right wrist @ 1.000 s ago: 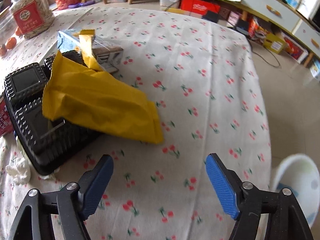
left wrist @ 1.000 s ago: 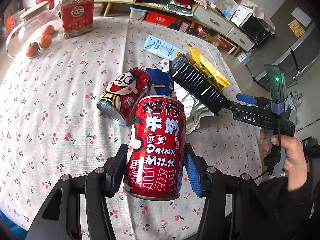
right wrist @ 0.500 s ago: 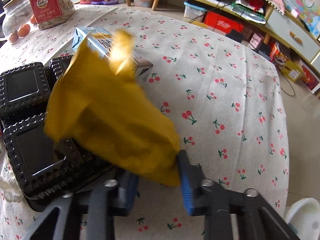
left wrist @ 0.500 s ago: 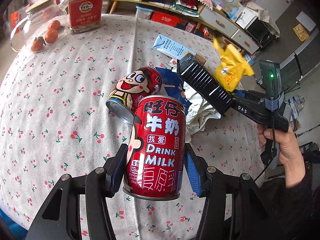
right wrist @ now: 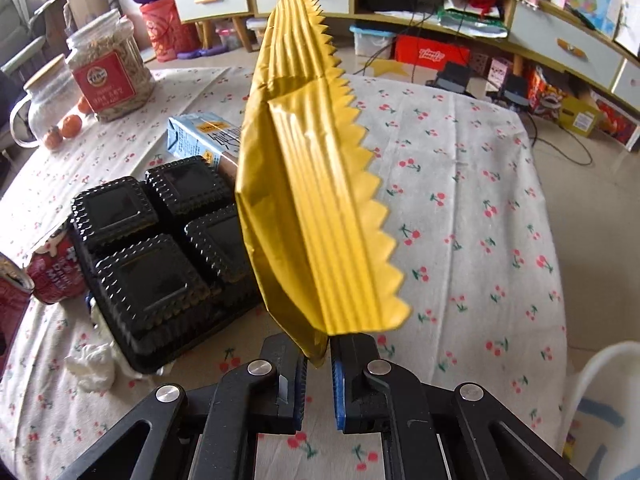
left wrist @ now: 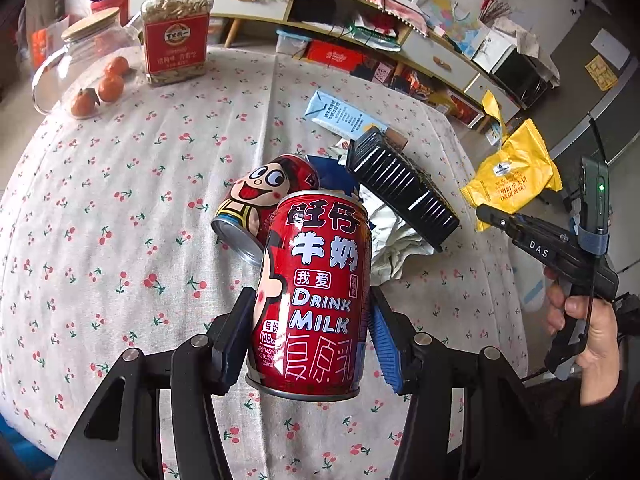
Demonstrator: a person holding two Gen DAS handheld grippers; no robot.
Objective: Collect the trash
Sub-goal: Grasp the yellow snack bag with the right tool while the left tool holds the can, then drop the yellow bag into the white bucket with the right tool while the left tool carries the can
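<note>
The left gripper (left wrist: 308, 336) is clamped around a can (left wrist: 310, 292), while the right gripper (right wrist: 318, 380), pinched on a wrapper (right wrist: 316, 200), is held by a hand (left wrist: 588, 340).

A can (left wrist: 312, 300) stood between the left hand-held gripper's (left wrist: 308, 340) fingers, above the bench (left wrist: 120, 220). Behind it a second can (left wrist: 264, 204) lay on its side. Right of that lay a tray (left wrist: 400, 192) over crumpled paper (left wrist: 396, 240), a carton (left wrist: 344, 116) behind it. A jar (left wrist: 176, 32) stood at the far left. The wrapper (right wrist: 316, 184) hung in the right hand-held gripper (right wrist: 318, 376), right of the tray.
</note>
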